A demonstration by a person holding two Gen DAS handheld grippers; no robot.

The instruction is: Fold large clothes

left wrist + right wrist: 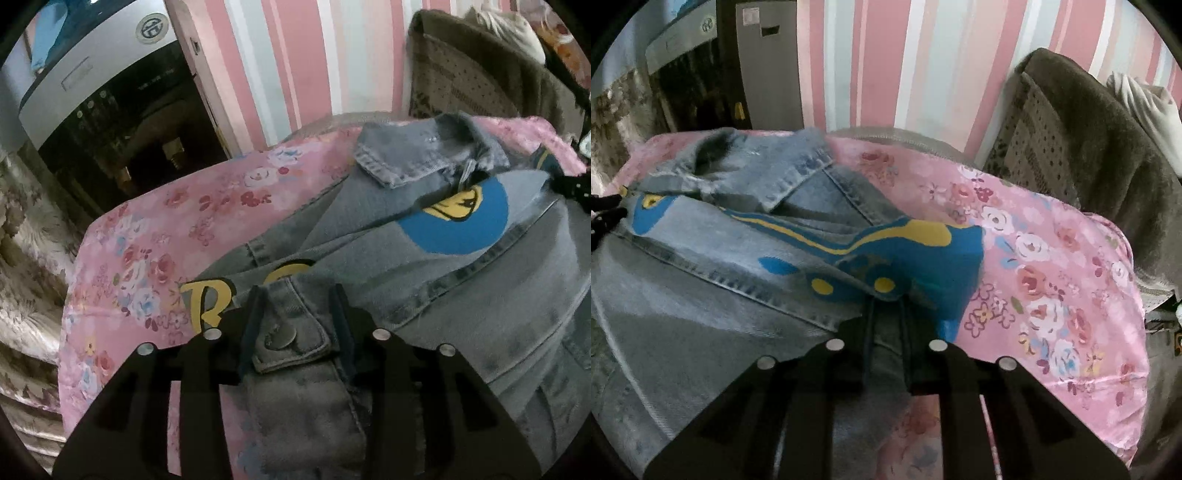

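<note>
Pinching the denim jacket (424,266) on both sides: left gripper (295,310) clamping its buttoned cuff (291,332), right gripper (886,317) closing on the opposite blue-printed edge, collar (417,151) lying ahead.

Denim jacket (701,258) hides right fingers' (868,325) tips; hem cropped.

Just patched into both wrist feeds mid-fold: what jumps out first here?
A grey denim jacket with blue-and-yellow patches lies across the pink floral sheet, collar toward the striped wall. The left gripper is shut on a buttoned cuff; the right gripper pinches denim beside the blue patch.
</note>
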